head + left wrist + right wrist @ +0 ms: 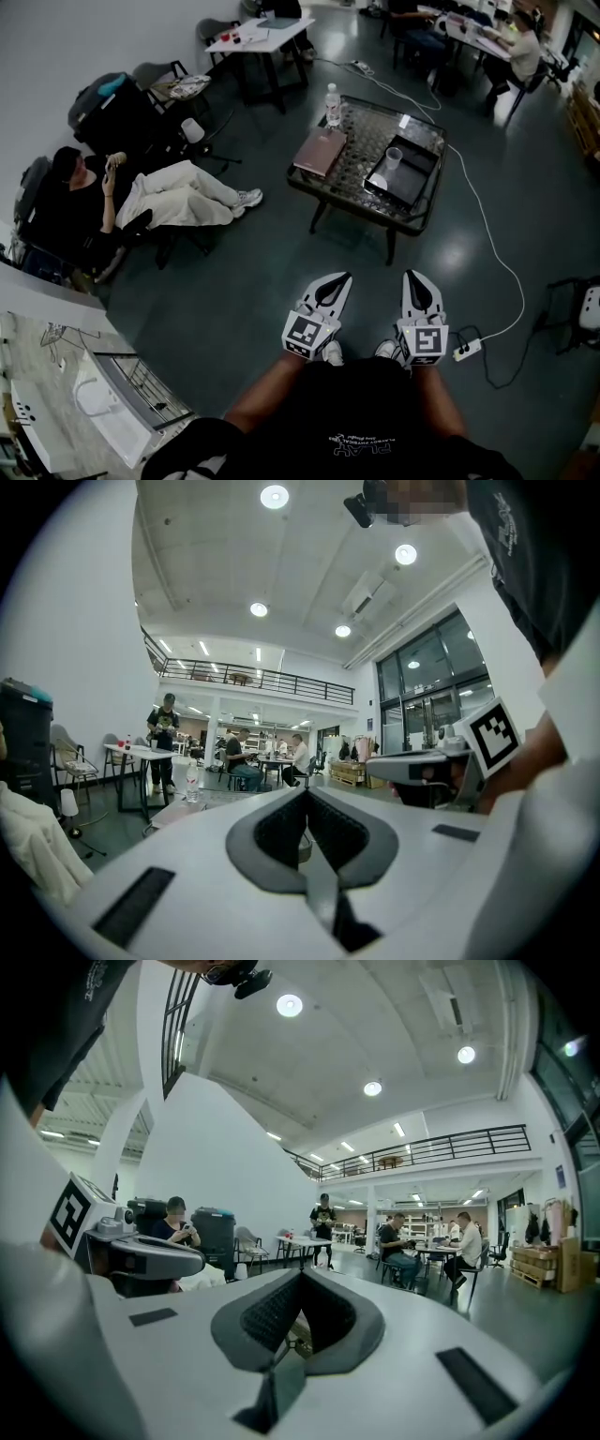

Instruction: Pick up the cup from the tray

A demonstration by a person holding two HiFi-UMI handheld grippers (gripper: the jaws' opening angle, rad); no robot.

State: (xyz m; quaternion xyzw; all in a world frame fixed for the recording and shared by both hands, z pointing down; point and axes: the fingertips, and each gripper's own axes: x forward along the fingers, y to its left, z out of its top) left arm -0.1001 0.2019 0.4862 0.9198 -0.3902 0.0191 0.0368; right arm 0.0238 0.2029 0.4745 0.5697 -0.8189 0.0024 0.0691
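Cup (pixel 394 159): clear, plastic look. Tray (pixel 427 161): dark, smooth, some sheen. Table (pixel 361 131): patterned glass top, glossy, on dark matt legs. Floor (pixel 253 281): dark, polished, shows reflections. Bottle (pixel 332 103), upper centre: clear plastic. Left gripper (pixel 343 277) and right gripper (pixel 413 276): white matt plastic shells, with grey ribbed pads (pixel 267 1312).

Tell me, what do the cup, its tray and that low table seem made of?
The cup looks like clear plastic or glass: see-through and pale. The tray seems to be dark, smooth plastic or metal, slightly glossy. The table top looks like patterned glass, judging by its glints.
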